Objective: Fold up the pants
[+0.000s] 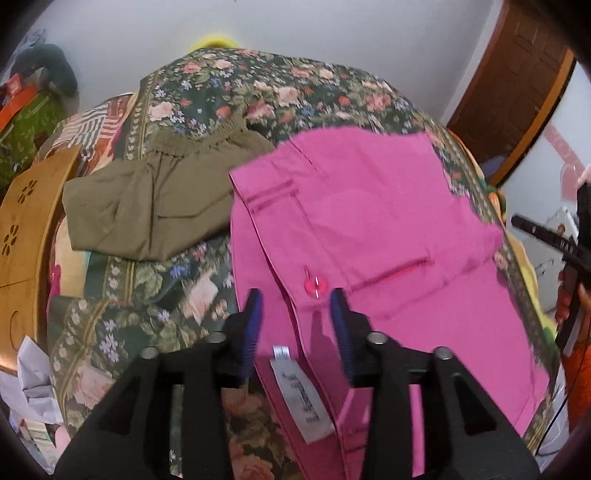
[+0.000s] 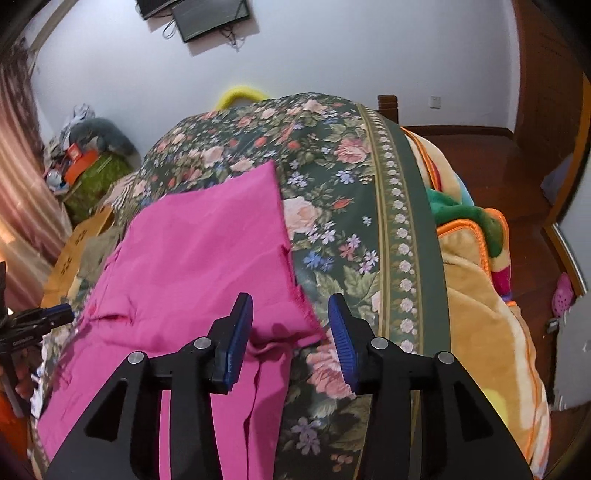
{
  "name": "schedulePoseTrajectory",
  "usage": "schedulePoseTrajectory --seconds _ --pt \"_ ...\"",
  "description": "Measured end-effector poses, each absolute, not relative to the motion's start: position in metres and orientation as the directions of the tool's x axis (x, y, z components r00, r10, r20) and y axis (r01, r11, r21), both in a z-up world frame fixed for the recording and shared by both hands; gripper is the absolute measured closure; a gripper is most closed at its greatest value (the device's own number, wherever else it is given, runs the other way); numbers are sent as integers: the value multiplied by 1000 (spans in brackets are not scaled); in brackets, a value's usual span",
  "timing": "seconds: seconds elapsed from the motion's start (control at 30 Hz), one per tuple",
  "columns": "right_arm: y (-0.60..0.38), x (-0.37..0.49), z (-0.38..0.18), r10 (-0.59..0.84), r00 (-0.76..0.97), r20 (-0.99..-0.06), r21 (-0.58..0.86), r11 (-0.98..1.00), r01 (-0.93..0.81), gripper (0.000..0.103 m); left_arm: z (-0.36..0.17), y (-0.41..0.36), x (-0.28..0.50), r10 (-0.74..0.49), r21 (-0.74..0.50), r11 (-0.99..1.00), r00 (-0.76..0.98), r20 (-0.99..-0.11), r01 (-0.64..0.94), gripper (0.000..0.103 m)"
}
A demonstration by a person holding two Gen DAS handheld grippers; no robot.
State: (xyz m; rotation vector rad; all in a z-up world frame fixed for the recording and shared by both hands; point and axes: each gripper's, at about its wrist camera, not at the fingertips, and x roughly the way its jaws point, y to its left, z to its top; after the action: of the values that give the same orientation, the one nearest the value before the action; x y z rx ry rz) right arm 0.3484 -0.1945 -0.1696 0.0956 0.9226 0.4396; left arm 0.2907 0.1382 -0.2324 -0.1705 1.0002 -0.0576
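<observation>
One pink pants (image 1: pixel 369 221), one olive garment (image 1: pixel 155 199), one floral bedspread (image 2: pixel 351 177), two wall screens (image 2: pixel 210 16).

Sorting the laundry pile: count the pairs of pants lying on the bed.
2. The pink pants lie spread on the floral bedspread under both open hand-held grippers; the olive pants lie folded to their left. Others may be hidden.

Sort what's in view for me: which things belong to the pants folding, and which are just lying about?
Part of the job: pink pants, left gripper, right gripper, both open.

Just lying about: olive garment, floral bedspread, orange blanket, wooden board.
</observation>
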Motion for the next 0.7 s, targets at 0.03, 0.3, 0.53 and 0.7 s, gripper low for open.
schedulePoseTrajectory --seconds 0.03,0.3,0.53,0.7 --pt "-194 351 -172 407 516 -754 271 908 -320 64 -233 140 296 -140 -188 982 535 -833 -36 62" --pt "-176 366 -214 419 403 -813 302 897 -323 64 -271 145 336 -208 -274 957 439 -874 -93 62" --pt "-169 358 -219 419 413 -809 264 886 -381 89 -279 148 349 -255 -346 929 449 -856 -130 81" --pt "-161 352 -214 405 433 -805 215 880 -424 97 -275 130 351 -92 -157 982 457 -885 -108 100"
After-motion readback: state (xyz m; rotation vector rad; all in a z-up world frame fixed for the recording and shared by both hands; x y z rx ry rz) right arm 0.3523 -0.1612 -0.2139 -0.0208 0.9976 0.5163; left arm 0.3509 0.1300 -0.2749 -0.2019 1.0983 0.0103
